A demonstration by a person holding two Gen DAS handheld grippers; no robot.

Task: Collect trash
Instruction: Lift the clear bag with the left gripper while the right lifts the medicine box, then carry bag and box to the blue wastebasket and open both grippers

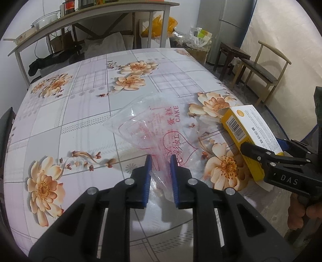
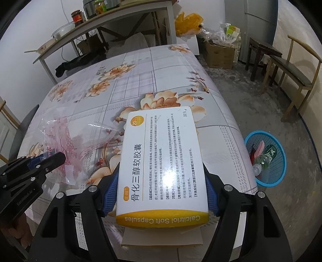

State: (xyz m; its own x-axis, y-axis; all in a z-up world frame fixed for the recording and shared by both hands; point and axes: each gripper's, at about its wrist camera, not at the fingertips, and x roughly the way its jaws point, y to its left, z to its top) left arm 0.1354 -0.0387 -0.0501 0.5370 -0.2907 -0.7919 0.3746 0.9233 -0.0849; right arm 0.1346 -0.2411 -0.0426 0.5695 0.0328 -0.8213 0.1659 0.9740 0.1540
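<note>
A clear plastic cake bag [image 1: 149, 123] printed in red lies crumpled on the flowered tablecloth [image 1: 80, 121]. My left gripper [image 1: 161, 161] has its blue pads closed to a narrow gap on the bag's near end, which bunches between them. The same bag [image 2: 66, 137] and left gripper [image 2: 58, 157] show at the left of the right wrist view. A white and yellow medicine box [image 2: 161, 157] is clamped across its width by my right gripper [image 2: 161, 181], tilted up off the table. In the left wrist view the box [image 1: 251, 125] and right gripper [image 1: 263, 147] sit at the right.
A blue mesh waste basket [image 2: 261, 132] with a bottle and wrappers stands on the floor right of the table. Wooden chairs [image 1: 259, 74] line the right wall. A shelf table [image 1: 90, 14] with jars and a cardboard box [image 2: 219, 52] stand beyond the far edge.
</note>
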